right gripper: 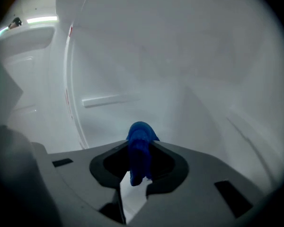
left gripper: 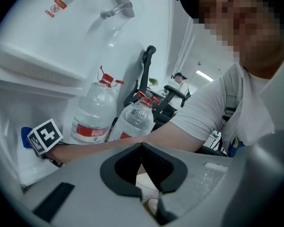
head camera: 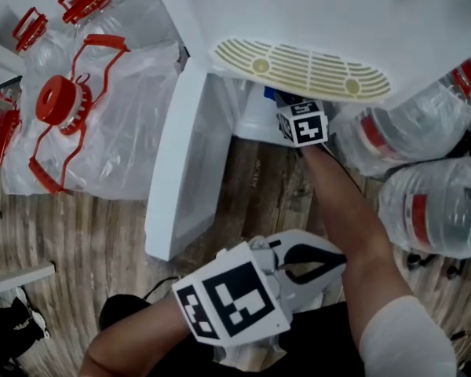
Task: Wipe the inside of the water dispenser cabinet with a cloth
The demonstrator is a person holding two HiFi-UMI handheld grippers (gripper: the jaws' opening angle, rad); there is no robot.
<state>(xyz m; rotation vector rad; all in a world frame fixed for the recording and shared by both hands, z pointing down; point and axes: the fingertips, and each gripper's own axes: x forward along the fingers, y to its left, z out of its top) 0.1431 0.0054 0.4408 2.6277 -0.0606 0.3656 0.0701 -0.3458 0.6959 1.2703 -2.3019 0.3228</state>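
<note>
The white water dispenser stands at the top of the head view, its cabinet door swung open to the left. My right arm reaches into the cabinet; only that gripper's marker cube and a bit of blue cloth show there. In the right gripper view my right gripper is shut on the blue cloth, facing the cabinet's white inner wall; I cannot tell whether the cloth touches it. My left gripper is held low over the floor, jaws together with nothing in them.
Full water bottles lie right of the dispenser. Empty bottles with red handles in a plastic bag lie at the left. The floor is wood planks. A narrow ledge runs across the cabinet wall.
</note>
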